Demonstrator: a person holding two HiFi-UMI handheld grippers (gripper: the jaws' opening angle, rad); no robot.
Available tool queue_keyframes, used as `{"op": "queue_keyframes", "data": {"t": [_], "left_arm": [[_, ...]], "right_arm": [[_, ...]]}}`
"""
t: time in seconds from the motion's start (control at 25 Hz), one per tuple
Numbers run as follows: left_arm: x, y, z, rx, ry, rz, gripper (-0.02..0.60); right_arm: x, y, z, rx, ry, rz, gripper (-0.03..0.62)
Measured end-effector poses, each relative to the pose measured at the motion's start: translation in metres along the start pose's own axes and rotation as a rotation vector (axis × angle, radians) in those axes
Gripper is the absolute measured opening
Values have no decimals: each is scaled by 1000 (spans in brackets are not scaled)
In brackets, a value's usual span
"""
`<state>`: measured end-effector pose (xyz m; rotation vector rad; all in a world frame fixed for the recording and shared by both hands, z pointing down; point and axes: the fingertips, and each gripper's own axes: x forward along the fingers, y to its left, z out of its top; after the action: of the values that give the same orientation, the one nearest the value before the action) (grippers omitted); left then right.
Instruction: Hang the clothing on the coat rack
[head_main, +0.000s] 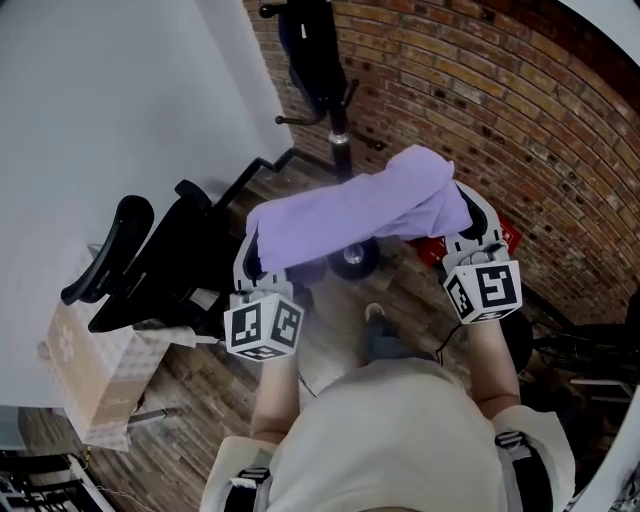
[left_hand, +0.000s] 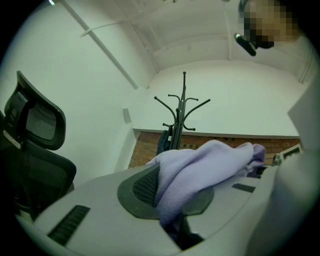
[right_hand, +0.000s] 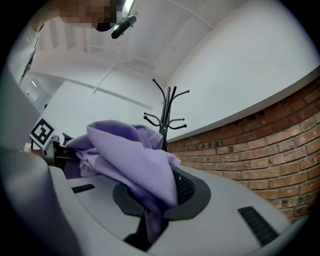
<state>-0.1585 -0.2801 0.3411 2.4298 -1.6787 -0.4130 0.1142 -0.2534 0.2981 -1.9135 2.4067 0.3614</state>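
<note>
Item one, my left gripper (left_hand: 172, 220): the fingers are closed tight on a fold of the purple clothing (head_main: 350, 215), which bunches up over the dark round pads and drops into the narrow slot between them

Item two, my right gripper (right_hand: 150, 215): the fingers are likewise clamped on the same garment, with a thick fold lying over the pad and a thin strip pinched in the gap

Item three, location of the garment: it is stretched between my two grippers as a soft roll, draped over both sets of fingers and held in the air in front of my chest, clear of the wooden floor (head_main: 330, 330). Its right end sits higher in the head view than its left end. The marker cubes (head_main: 263, 328) on both grippers face up towards my head

Item four, the coat rack (left_hand: 182, 112): it stands upright straight ahead of me, near the corner where the white wall (head_main: 120, 90) meets the brick wall (head_main: 520, 110). Its curved hooks at the top are bare. A dark item hangs lower on the pole; I cannot tell what it is. The garment is not touching the rack; there is open floor between them

Item five, surroundings: a black office chair (head_main: 150, 260) stands to my left, just beside the left gripper, and a cardboard box (head_main: 95, 380) sits on the floor below it against the white wall
</note>
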Motion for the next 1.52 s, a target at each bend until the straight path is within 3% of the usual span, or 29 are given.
{"op": "queue_keyframes", "data": {"t": [0.64,1.52], "left_arm": [[105,10,19,55,-49,49,32],[159,51,-39,58,33,198,32]], "right_arm": [[117,-50,11,-61,-74,77,35],[205,-62,-70,-14,43,183,35]]}}
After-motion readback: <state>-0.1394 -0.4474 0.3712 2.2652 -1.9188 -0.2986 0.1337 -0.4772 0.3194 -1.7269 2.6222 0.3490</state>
